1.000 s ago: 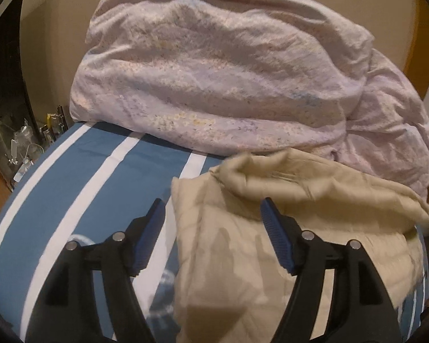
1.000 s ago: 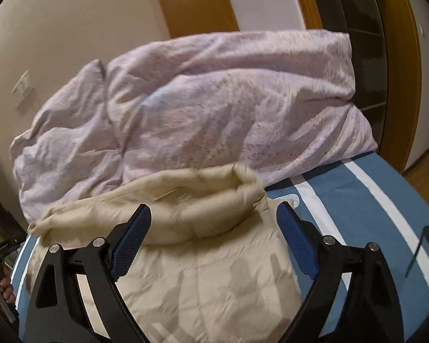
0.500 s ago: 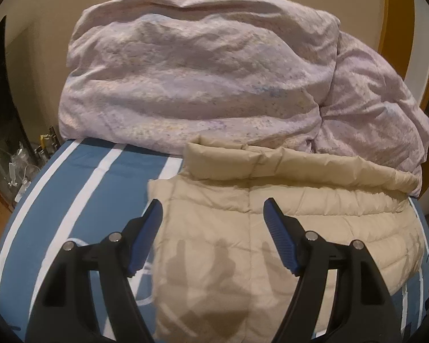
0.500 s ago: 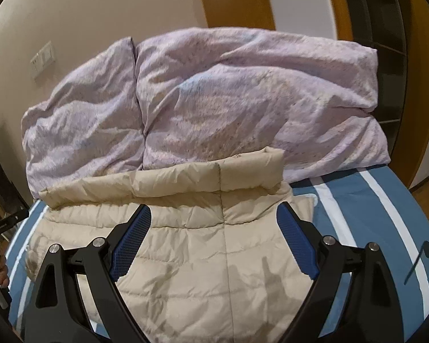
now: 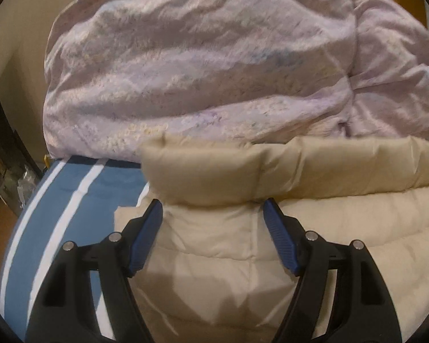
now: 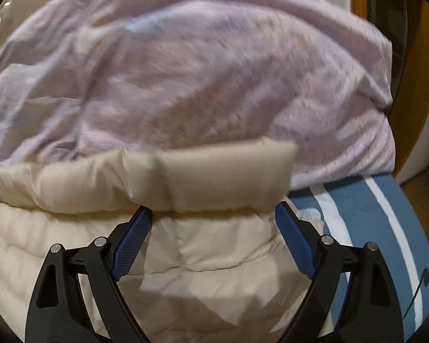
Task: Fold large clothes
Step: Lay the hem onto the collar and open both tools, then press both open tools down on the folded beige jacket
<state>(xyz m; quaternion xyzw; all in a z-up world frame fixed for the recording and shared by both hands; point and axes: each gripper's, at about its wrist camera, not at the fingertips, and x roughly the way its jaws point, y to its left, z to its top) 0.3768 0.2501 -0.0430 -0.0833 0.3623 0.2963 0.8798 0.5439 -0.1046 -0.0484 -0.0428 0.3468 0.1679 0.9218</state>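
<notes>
So the beige puffer jacket (image 5: 228, 257) is lying spread out on the bed (image 5: 71, 200), right in front of that heap of lilac duvet (image 5: 186, 71). Its far edge is rolled or doubled over into a fat band (image 6: 214, 177) across the whole width, so I'd say one fold is in. My left gripper (image 5: 213, 237) and right gripper (image 6: 214, 241) are both wide apart, holding nothing, poised just short of each end of that band. Still to do, I reckon: more folds to get it down to a neat bundle. Can't see the sleeves or the near hem.
</notes>
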